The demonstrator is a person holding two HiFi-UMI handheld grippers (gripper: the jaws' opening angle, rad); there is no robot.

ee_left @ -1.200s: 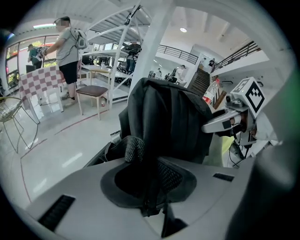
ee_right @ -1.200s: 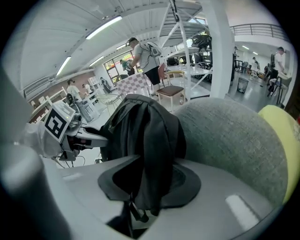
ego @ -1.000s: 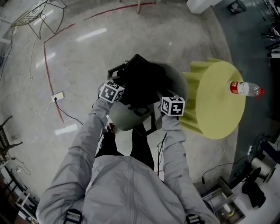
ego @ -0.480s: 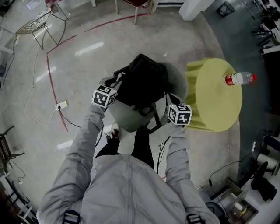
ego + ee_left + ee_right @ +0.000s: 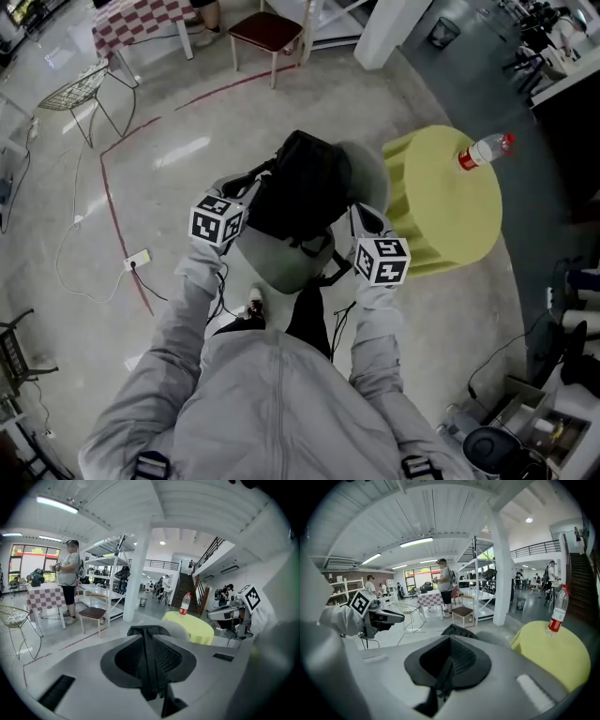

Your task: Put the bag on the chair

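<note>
My left hand-held gripper (image 5: pixel 236 195) is clamped on a black strap of the bag (image 5: pixel 305 183). In the left gripper view the strap runs straight down between the closed pads (image 5: pixel 161 660). My right hand-held gripper (image 5: pixel 366 230) is also shut on a strap, which hangs as a dark band between its jaws in the right gripper view.

The bag is black and sits over the seat of the grey shell chair (image 5: pixel 281 267), between my two hand-held grippers. The left one is at the bag's 9 o'clock and the right one at its 4 o'clock. I cannot tell whether the bag's full weight rests on the seat.

At the chair's 3 o'clock, just beside it, stands a round surface (image 5: pixel 455 211) covered in yellow cloth. A clear bottle (image 5: pixel 483 150) with a red cap and red label stands at its 1 o'clock edge.

Far off at 12 o'clock is a wooden chair (image 5: pixel 267 30) with a dark red seat. A wire chair (image 5: pixel 80 89) stands at 10 o'clock.
</note>
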